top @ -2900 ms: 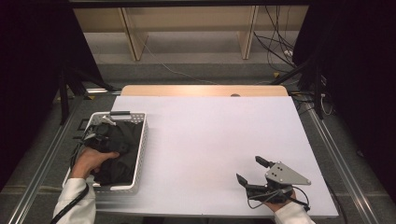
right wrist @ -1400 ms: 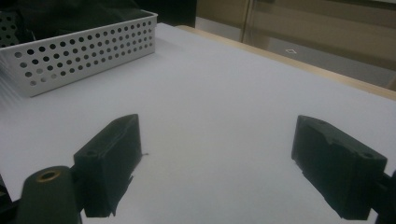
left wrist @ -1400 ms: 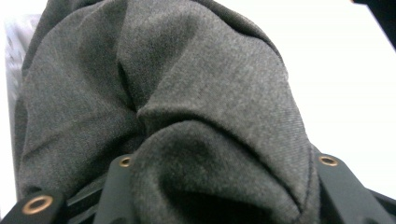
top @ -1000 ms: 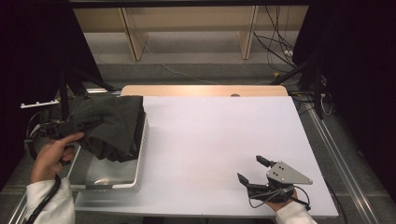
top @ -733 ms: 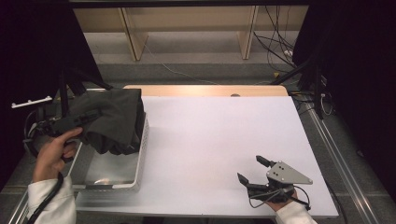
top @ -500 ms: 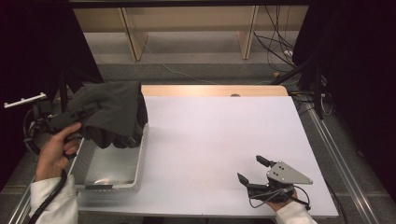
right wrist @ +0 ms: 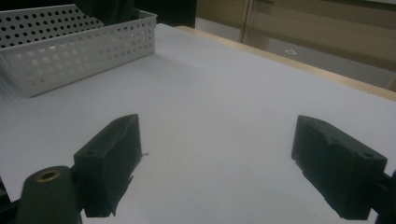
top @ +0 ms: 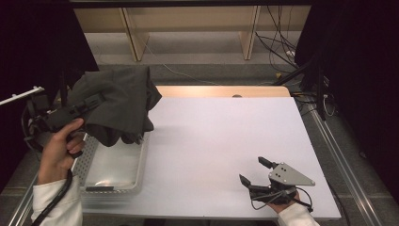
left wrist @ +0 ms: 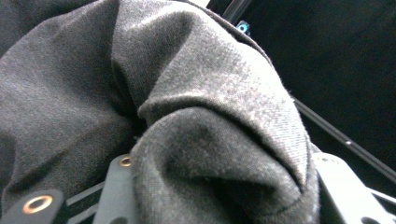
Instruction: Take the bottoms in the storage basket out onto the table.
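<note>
A: Left gripper view first: the left gripper is clenched on a bunched fold of the dark grey cloth, which spills over both jaws.

B: And from the high view?

A: The cloth hangs in the air at the far left, above the far end of the white perforated basket. A moment ago it was lower, partly draped in the basket; three seconds back it lay inside. Now its hem looks just clear of the rim.

B: So the lift-out seems nearly done?

A: Likely. Next would be carrying it right, over the white table.

B: The other claw?

A: The right gripper rests at the near right, jaws spread, nothing between them, unmoved.
</note>
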